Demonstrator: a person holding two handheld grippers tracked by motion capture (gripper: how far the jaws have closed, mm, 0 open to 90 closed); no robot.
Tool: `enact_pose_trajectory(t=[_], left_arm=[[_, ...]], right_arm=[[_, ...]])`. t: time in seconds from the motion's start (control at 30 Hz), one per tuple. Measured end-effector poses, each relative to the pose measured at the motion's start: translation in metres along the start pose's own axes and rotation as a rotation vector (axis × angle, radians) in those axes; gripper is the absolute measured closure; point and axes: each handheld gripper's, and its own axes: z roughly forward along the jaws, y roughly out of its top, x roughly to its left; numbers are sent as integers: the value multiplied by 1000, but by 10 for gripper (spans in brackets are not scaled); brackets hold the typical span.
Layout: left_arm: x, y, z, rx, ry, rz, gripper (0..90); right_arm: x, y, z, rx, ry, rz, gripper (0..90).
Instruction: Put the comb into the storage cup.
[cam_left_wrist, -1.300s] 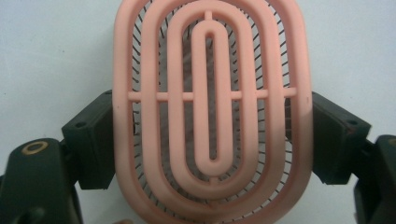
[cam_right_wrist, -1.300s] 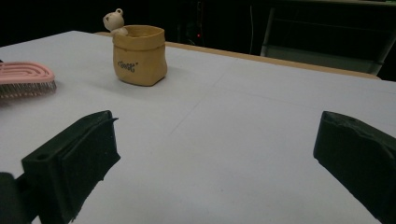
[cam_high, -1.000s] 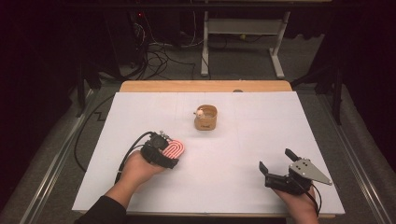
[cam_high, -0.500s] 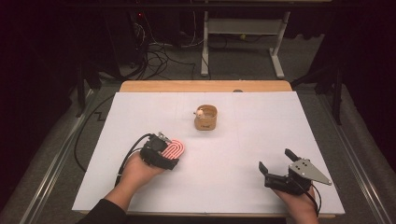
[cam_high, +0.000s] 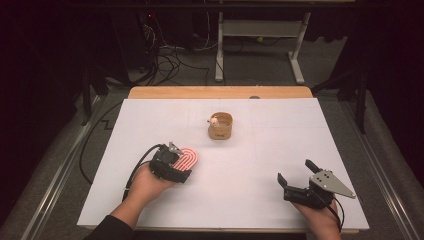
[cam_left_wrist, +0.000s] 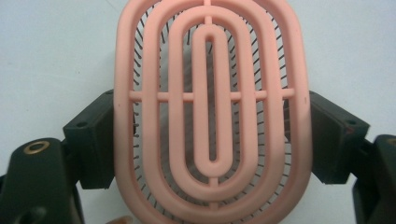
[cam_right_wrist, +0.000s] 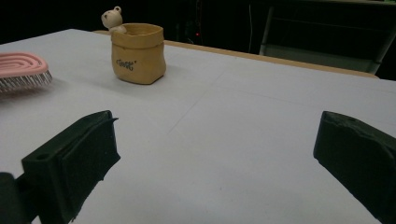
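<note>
A pink oval hairbrush with dark bristles is held just over the white table at the left, and my left gripper is shut on it. In the left gripper view the two black pads press on both edges of the pink hairbrush. My right gripper rests at the table's front right with its jaws wide apart and nothing between them. A tan sack-shaped pot with a small bear figure on its rim stands mid-table; the right gripper view shows the pot ahead to the left, with the brush tip at the left edge.
The white table cover has a wooden strip along the far edge. Beyond the table stand a metal desk frame and loose cables on the floor.
</note>
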Motion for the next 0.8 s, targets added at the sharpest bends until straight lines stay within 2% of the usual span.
enact_pose_trajectory(t=[0.53, 0.8], left_arm=[[5, -7, -16, -147, -14, -45, 183], [10, -13, -23, -218, -38, -77, 183]], right_arm=[[0, 0, 0, -1, -2, 3, 0], [0, 0, -1, 0, -2, 5, 0]])
